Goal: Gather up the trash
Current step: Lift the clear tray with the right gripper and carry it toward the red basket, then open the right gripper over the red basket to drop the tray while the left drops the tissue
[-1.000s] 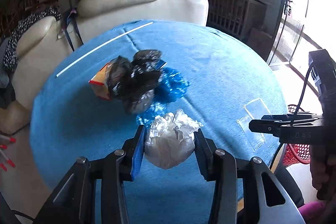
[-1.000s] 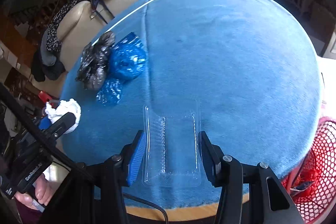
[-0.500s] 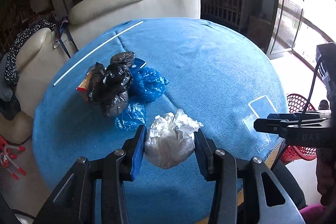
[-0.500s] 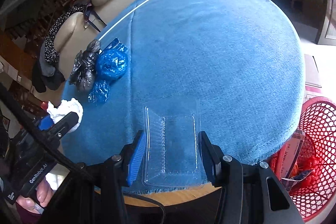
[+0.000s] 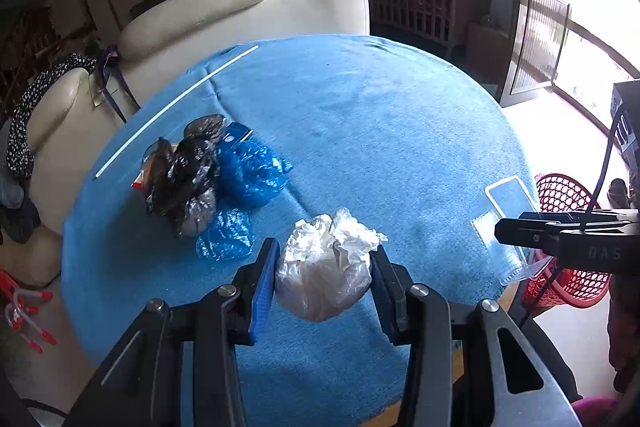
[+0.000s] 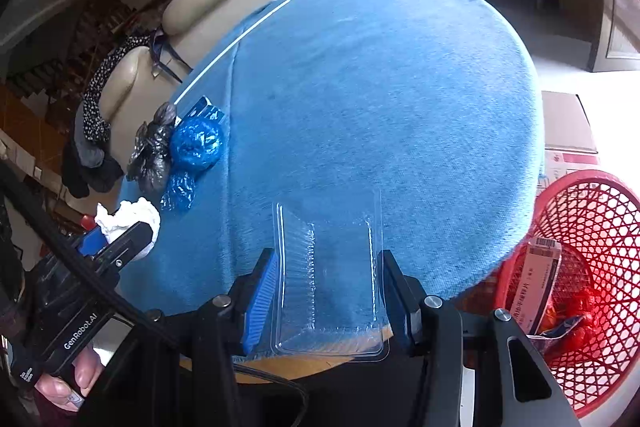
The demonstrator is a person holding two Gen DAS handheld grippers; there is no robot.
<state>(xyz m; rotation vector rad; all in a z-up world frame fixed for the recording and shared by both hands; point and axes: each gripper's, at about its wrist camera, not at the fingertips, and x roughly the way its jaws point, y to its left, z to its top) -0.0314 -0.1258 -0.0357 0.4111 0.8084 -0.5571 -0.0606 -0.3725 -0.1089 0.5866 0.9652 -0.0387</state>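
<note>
My left gripper [image 5: 324,277] is shut on a crumpled white plastic wad [image 5: 324,263], held above the near part of the round table's blue cloth [image 5: 380,115]. My right gripper [image 6: 328,291] is shut on a clear plastic tray [image 6: 328,267] over the table's near edge. A red mesh basket [image 6: 592,267] stands on the floor to the right, with a carton and wrappers inside. On the table's left lie a black bag [image 5: 180,179] and two crumpled blue bags [image 5: 252,171] [image 5: 226,237]. A small orange packet is partly hidden under the black bag.
A thin white stick [image 5: 176,107] lies along the table's far left edge. A cream sofa [image 5: 240,11] stands behind the table, with dark clothes over its left arm. A carton [image 6: 568,127] sits on the floor beyond the basket.
Both grippers have drawn back and to the right from the trash pile, each keeping its load. The red basket has come further into the right wrist view.
</note>
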